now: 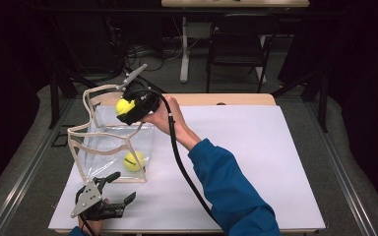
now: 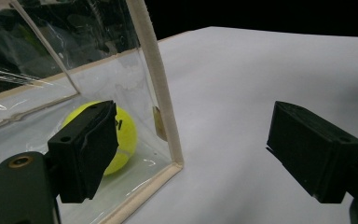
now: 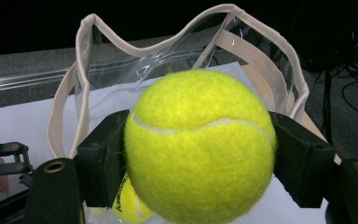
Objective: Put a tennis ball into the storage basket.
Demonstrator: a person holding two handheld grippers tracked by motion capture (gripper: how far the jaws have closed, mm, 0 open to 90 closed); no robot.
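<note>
My right gripper (image 1: 124, 109) is shut on a yellow tennis ball (image 3: 200, 144) and holds it above the open top of a clear plastic bag with cream trim (image 1: 109, 147). In the high view that held ball (image 1: 124, 105) hangs over the bag's far side. A second tennis ball (image 1: 134, 161) lies inside the bag on its floor, also seen through the bag wall (image 2: 123, 135). My left gripper (image 1: 118, 189) stands open on the table just in front of the bag's near corner (image 2: 175, 163), with nothing between its jaws.
A white sheet (image 1: 256, 157) covers the wooden table (image 1: 236, 99). The right gripper's black cable (image 1: 187, 172) trails across the sheet beside a blue sleeve (image 1: 231, 191). A dark chair (image 1: 238, 46) and a table leg (image 1: 184, 49) stand beyond the far edge.
</note>
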